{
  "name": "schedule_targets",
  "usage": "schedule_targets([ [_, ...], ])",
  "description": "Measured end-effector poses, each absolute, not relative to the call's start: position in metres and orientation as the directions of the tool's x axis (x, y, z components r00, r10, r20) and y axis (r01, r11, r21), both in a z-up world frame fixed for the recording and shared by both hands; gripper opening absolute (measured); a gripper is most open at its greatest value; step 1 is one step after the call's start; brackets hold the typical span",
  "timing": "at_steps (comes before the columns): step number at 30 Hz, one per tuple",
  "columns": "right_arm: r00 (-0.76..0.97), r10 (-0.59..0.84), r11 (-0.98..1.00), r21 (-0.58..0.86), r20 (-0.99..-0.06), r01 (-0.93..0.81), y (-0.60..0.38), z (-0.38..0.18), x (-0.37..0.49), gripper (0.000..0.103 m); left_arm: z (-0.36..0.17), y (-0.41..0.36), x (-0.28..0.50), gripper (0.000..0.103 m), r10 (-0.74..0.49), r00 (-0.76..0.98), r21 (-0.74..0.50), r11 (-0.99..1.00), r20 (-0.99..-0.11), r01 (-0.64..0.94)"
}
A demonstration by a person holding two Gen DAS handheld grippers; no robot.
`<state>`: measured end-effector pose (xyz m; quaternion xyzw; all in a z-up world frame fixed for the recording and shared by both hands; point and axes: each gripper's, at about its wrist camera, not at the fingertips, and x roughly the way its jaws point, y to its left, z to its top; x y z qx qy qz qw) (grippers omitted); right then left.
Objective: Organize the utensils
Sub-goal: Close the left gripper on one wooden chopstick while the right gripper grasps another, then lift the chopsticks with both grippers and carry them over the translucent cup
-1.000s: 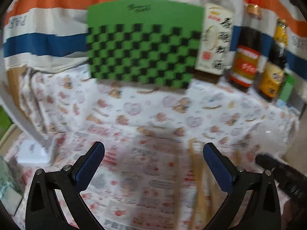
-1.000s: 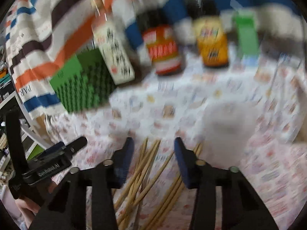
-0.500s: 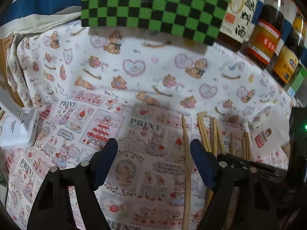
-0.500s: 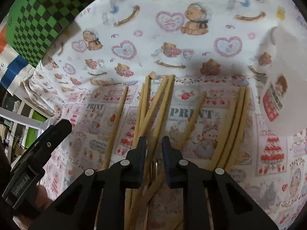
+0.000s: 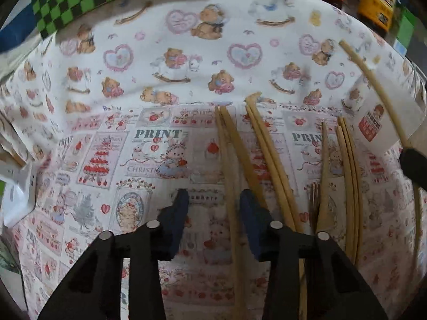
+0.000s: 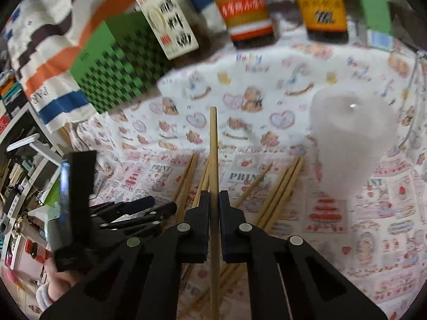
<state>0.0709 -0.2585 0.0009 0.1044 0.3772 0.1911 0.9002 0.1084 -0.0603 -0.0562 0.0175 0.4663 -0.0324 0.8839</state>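
Several wooden chopsticks (image 5: 267,154) lie side by side on the printed cloth. My left gripper (image 5: 213,200) is open, low over the cloth, with one chopstick (image 5: 230,176) between its fingers. My right gripper (image 6: 214,200) is shut on a chopstick (image 6: 213,144) and holds it lifted above the others (image 6: 277,189). That lifted chopstick also shows at the right of the left wrist view (image 5: 373,80). A translucent white cup (image 6: 349,136) stands upright to the right of the right gripper. The left gripper also appears at the left of the right wrist view (image 6: 138,213).
A green checkered box (image 6: 120,66) stands at the back left. Three sauce bottles (image 6: 245,10) and a green carton (image 6: 373,5) line the back. A white block (image 5: 18,192) sits at the cloth's left edge.
My right gripper has closed on one chopstick and raised it off the cloth. My left gripper has narrowed and dropped around a chopstick on the cloth.
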Motion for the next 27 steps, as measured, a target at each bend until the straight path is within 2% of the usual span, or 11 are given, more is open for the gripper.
schedule_targets([
  [1,0.644,0.426,0.904,0.334,-0.636,-0.268,-0.262,0.002,0.070,0.007,-0.056,-0.061,0.107,0.021,-0.049,0.563,-0.009,0.997,-0.825,0.074],
  [3,0.652,0.420,0.906,0.335,-0.632,-0.259,-0.270,0.004,0.072,0.007,-0.055,-0.063,0.106,0.007,-0.056,0.563,-0.015,0.997,-0.824,0.077],
  [7,0.695,0.382,0.917,0.342,-0.609,-0.204,-0.280,0.004,0.072,0.007,-0.047,-0.055,0.100,0.006,-0.129,0.578,-0.103,0.992,-0.806,0.078],
  [11,0.714,0.382,0.911,0.370,-0.587,-0.184,-0.294,0.005,0.070,0.007,-0.018,-0.048,0.086,0.006,-0.157,0.670,-0.131,0.987,-0.726,0.089],
  [16,0.736,0.343,0.924,0.351,-0.584,-0.152,-0.304,0.012,0.068,0.007,0.012,-0.050,0.067,0.006,-0.258,0.717,-0.200,0.966,-0.648,0.167],
  [20,0.769,0.343,0.918,0.368,-0.540,-0.151,-0.315,0.028,0.060,0.007,0.029,-0.066,0.060,0.006,-0.299,0.714,-0.210,0.954,-0.633,0.214],
  [24,0.832,0.337,0.903,0.401,-0.440,-0.154,-0.336,0.045,0.051,0.007,0.045,-0.085,0.064,0.006,-0.371,0.683,-0.253,0.929,-0.629,0.271],
  [27,0.854,0.335,0.884,0.446,-0.399,-0.138,-0.359,0.052,0.050,0.007,0.048,-0.111,0.072,0.006,-0.395,0.613,-0.248,0.916,-0.684,0.314],
])
